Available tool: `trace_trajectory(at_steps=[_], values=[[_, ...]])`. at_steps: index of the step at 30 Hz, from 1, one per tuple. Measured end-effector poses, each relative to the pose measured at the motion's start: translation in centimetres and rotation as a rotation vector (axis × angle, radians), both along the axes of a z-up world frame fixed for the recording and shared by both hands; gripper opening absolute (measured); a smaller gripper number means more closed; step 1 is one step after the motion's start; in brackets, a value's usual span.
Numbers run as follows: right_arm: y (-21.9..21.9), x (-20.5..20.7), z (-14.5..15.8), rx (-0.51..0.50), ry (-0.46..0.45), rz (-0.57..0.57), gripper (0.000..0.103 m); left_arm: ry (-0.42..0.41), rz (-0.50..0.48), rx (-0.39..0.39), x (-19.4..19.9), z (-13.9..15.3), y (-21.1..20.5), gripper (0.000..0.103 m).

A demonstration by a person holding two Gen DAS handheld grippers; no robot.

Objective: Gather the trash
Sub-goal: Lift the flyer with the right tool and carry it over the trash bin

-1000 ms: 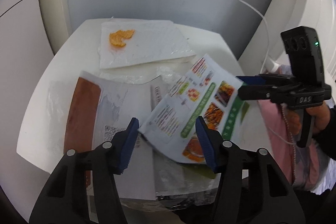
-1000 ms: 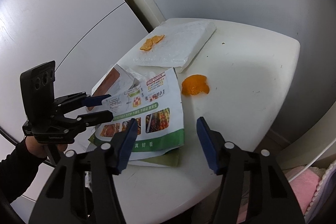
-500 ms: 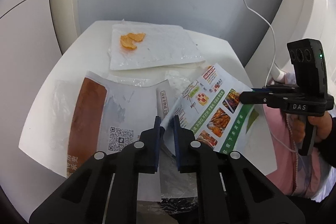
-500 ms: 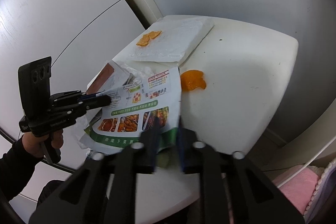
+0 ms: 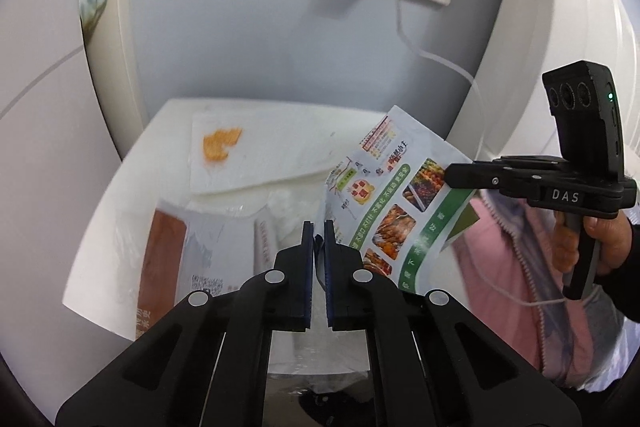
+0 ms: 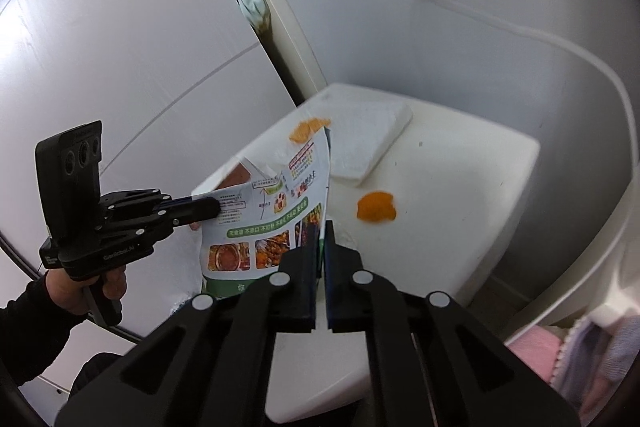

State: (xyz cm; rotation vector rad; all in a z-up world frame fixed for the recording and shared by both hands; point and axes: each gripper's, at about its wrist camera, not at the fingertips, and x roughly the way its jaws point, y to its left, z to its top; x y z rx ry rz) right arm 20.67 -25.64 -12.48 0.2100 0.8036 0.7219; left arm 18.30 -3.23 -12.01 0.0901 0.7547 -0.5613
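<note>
From the left wrist view, the left gripper (image 5: 317,233) is seen closed tight on 1 edge of the food bag (image 5: 390,203), which is held up above the white table (image 5: 120,195), while the other edge is pinched by the right gripper (image 5: 450,178). From the right wrist view, the right gripper (image 6: 322,233) is seen shut on the bag's near edge, and 1 orange peel (image 6: 377,206) is left loose on the table beside a white pad (image 6: 368,135) where more peel (image 6: 306,130) is seen. The bag is judged to be at the lifting step, so next its mouth must be pulled open and the peels put inside.
</note>
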Motion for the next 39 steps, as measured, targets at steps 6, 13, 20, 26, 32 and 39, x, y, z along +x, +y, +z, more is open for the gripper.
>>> trace_trajectory(at_steps=[6,13,20,26,32,39], values=[[-0.5,-2.2,2.8,0.017,-0.051,0.000,0.005,-0.064,0.018,-0.013,-2.8,3.3,0.0,0.004],[1.7,-5.0,5.7,0.034,-0.103,0.051,0.005,-0.120,0.082,-0.026,-7.1,6.3,2.8,0.004],[7.3,-7.7,8.2,0.048,-0.137,0.155,0.005,-0.152,0.193,-0.027,-12.3,7.9,8.0,0.004],[13.9,-11.0,8.2,0.039,-0.120,0.275,0.005,-0.145,0.296,-0.006,-16.9,7.5,13.4,0.004],[21.4,-14.1,6.1,0.012,-0.070,0.404,0.005,-0.103,0.423,-0.014,-20.7,5.4,19.5,0.004],[28.4,-16.1,1.4,-0.063,0.012,0.509,0.005,-0.014,0.531,-0.027,-23.0,0.7,24.5,0.004]])
